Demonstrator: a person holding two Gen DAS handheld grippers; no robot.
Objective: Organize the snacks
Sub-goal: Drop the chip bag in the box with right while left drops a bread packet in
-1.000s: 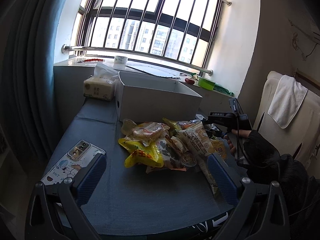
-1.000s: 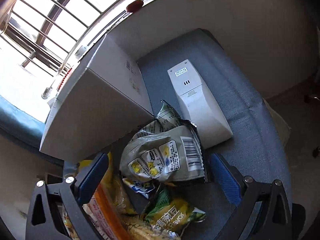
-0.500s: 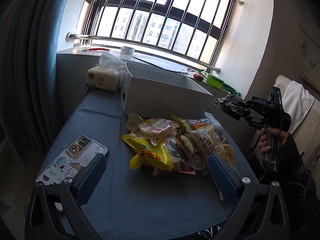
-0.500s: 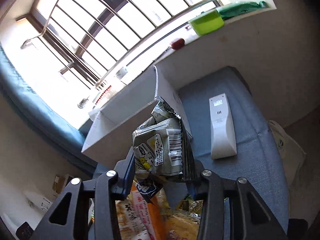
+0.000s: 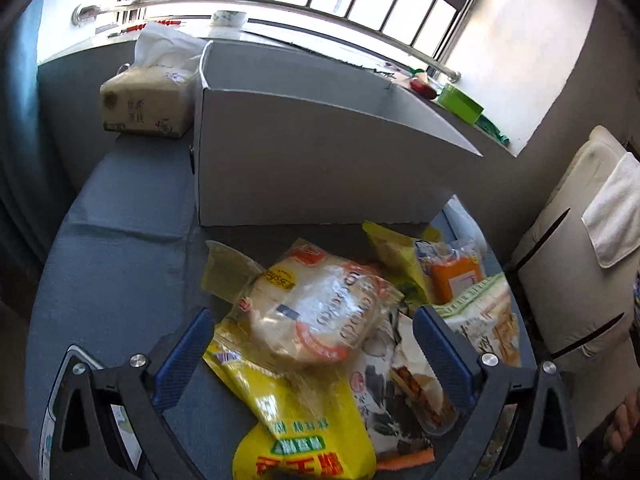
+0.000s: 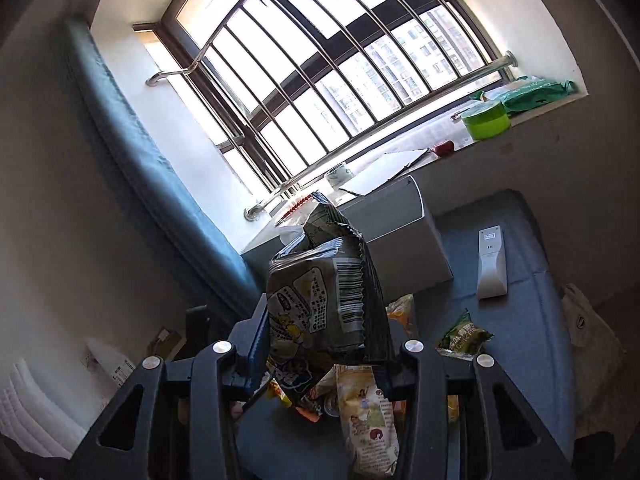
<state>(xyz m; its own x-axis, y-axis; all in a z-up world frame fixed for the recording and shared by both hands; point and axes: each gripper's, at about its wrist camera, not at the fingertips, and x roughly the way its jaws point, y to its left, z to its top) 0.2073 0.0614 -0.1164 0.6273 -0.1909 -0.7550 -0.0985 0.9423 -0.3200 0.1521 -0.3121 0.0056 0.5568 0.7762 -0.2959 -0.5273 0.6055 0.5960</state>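
A pile of snack packets lies on the blue-grey table in front of a white open box (image 5: 320,168). My left gripper (image 5: 314,354) is open, its fingers either side of a clear packet with orange print (image 5: 320,312) that rests on a yellow bag (image 5: 296,420). My right gripper (image 6: 324,344) is shut on a grey-green snack bag with a barcode (image 6: 328,296) and holds it high above the pile. The box also shows in the right wrist view (image 6: 400,240), beyond the held bag.
A tissue pack (image 5: 148,104) stands left of the box. A phone (image 5: 56,420) lies at the left front. A white remote (image 6: 491,264) and a small green packet (image 6: 462,334) lie on the table's right side. A chair with a towel (image 5: 612,216) stands to the right.
My right gripper closed on the grey-green bag and lifted it up off the pile. My left gripper moved forward and down over the pile, around the clear packet.
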